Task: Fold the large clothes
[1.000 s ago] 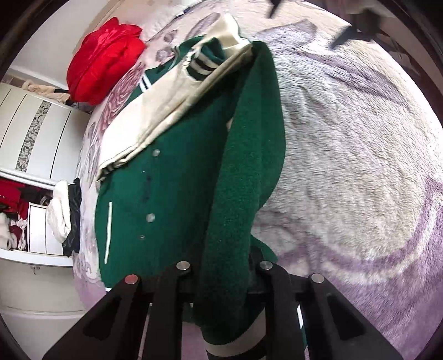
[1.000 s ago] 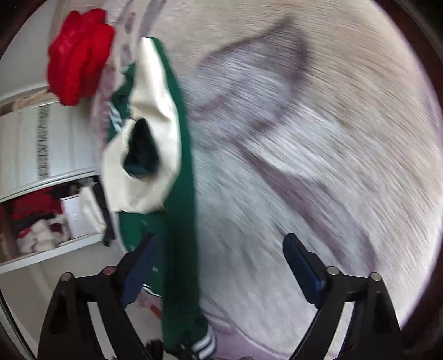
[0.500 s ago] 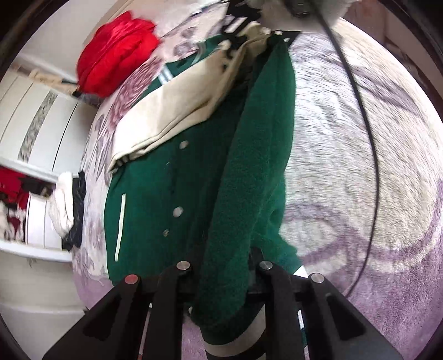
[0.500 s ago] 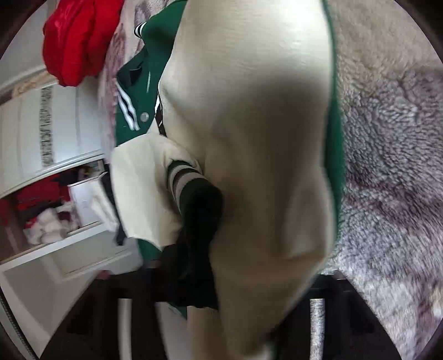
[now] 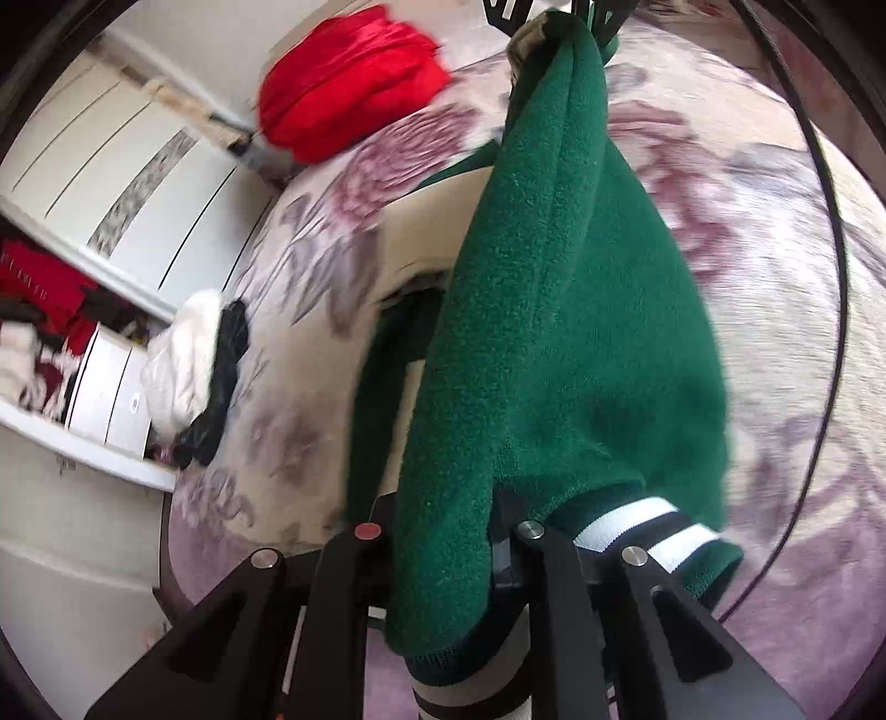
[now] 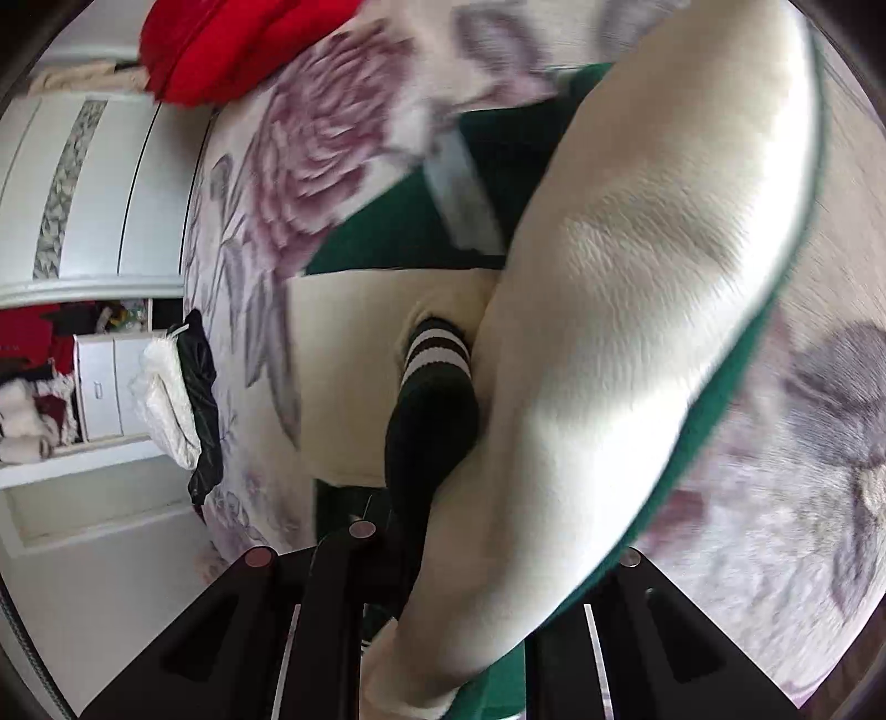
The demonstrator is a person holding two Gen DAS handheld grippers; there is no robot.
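Note:
A green varsity jacket with cream sleeves and striped hem lies over a flowered purple blanket. My left gripper is shut on a green fold near the hem and holds it raised. The other gripper shows at the top of the left wrist view, holding the far end of the same fold. My right gripper is shut on the jacket where a cream sleeve bulges over it; a black striped cuff hangs beside it. Its fingertips are hidden by cloth.
A red garment lies at the far end of the bed. A white and black bundle sits at the bed's left edge. White wardrobe doors and open shelves with clothes stand left. A black cable crosses the right.
The right gripper closed on the jacket's cream sleeve end. Both grippers lifted the jacket's edge off the blanket; the green fold now hangs stretched between them.

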